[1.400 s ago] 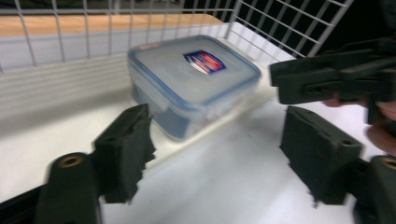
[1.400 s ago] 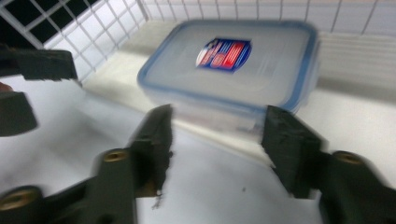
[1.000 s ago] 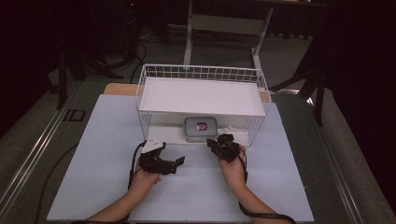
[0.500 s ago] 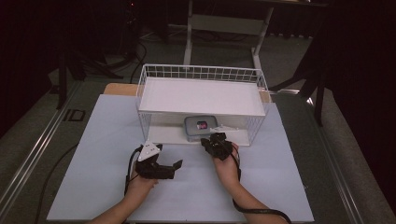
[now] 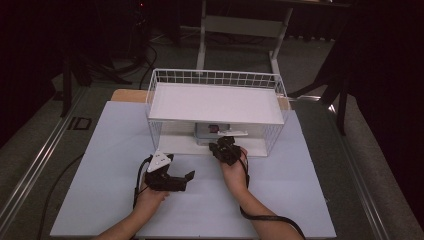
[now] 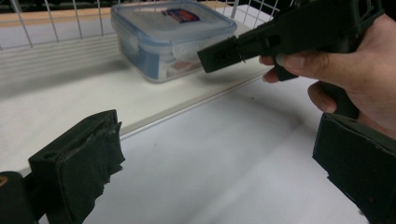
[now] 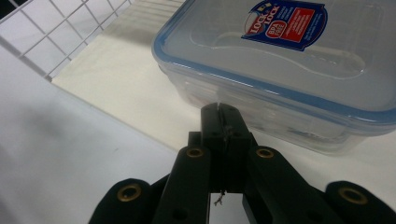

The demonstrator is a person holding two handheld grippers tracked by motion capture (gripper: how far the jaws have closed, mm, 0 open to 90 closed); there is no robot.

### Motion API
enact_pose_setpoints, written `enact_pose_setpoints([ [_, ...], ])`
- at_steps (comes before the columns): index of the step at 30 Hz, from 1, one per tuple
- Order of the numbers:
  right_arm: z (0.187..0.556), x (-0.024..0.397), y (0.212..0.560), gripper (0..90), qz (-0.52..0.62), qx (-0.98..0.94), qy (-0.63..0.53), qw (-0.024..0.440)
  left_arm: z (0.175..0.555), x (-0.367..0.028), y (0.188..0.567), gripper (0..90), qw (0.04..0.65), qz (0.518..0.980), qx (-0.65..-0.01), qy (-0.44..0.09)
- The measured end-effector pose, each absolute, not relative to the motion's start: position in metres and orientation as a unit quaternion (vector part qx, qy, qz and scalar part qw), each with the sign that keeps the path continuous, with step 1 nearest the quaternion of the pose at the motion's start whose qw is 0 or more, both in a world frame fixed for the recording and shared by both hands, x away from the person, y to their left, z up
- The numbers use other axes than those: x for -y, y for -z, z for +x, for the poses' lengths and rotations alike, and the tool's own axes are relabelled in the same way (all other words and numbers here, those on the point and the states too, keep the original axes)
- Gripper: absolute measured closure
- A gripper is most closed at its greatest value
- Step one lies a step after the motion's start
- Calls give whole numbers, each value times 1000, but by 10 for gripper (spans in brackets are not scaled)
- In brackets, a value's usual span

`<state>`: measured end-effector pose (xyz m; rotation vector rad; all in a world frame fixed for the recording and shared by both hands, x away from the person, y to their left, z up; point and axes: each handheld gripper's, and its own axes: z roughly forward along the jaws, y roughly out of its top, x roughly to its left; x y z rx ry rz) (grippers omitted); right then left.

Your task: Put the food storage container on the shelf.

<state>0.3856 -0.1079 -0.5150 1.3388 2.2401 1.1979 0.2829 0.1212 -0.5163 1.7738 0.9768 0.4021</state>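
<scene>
A clear lidded plastic container (image 5: 212,131) with a blue seal and a red-and-blue label stands on the lower shelf of a white wire rack (image 5: 216,102). My right gripper (image 5: 223,144) is at the shelf's front edge. In the right gripper view it (image 7: 219,114) is shut with nothing between its jaws, its tip just short of the container's (image 7: 289,70) near wall. My left gripper (image 5: 186,178) rests lower left on the white table, pointing right. Its jaws (image 6: 219,172) stand wide open and empty, looking toward the container (image 6: 173,37) and the right gripper (image 6: 280,35).
The rack's solid white top shelf (image 5: 217,102) overhangs the container, and wire walls close the sides and back. The white table sheet (image 5: 280,190) spreads out in front. A grey floor with rails surrounds the table.
My right gripper has moved forward and a little left, up to the container at the lower shelf's edge. The left gripper has hardly shifted.
</scene>
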Motion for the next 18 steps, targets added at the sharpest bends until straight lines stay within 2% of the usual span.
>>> enact_pose_setpoints([
  [18, 408, 105, 518, 892, 486, -757, -415, 136, 282, -122, 514, 22, 515, 737, -403, -172],
])
